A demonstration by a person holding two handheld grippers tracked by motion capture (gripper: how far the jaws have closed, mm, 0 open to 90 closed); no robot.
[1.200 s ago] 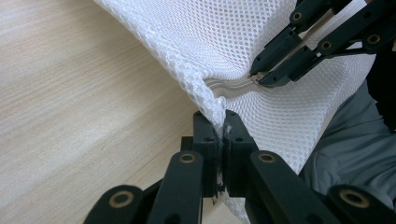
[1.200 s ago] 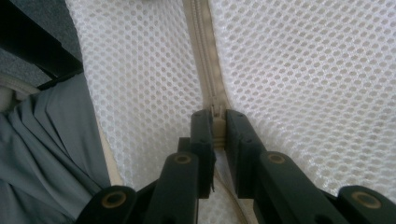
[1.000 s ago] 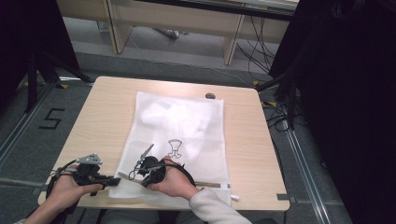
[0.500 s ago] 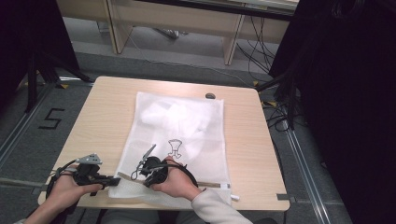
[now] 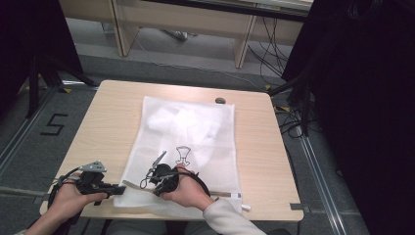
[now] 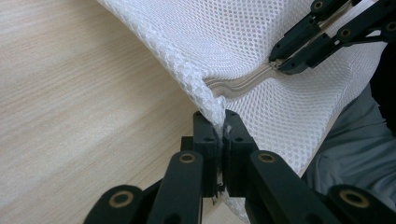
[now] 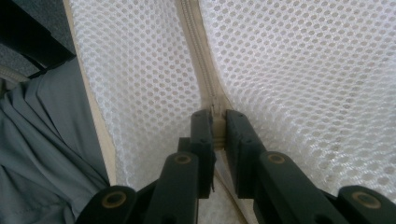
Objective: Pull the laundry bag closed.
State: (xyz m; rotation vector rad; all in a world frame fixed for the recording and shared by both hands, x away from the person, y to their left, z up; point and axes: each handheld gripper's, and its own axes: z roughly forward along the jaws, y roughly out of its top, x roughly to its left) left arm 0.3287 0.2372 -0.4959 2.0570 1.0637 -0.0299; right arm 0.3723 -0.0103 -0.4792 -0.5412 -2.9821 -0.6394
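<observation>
Your mesh bag [image 5: 191, 142] lies flat on the bench [image 5: 107, 112], white cloth inside. Your left gripper [image 6: 218, 122] jaws clamp its corner; your right gripper [image 7: 215, 116] jaws clamp its zipper [image 7: 201, 51].

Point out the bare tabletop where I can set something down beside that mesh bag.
Bare table runs left of the mesh laundry bag, and another strip lies right of it toward the edge. A small dark thing sits by the far edge. The near edge is crowded: left gripper and right gripper clamp the bag.
</observation>
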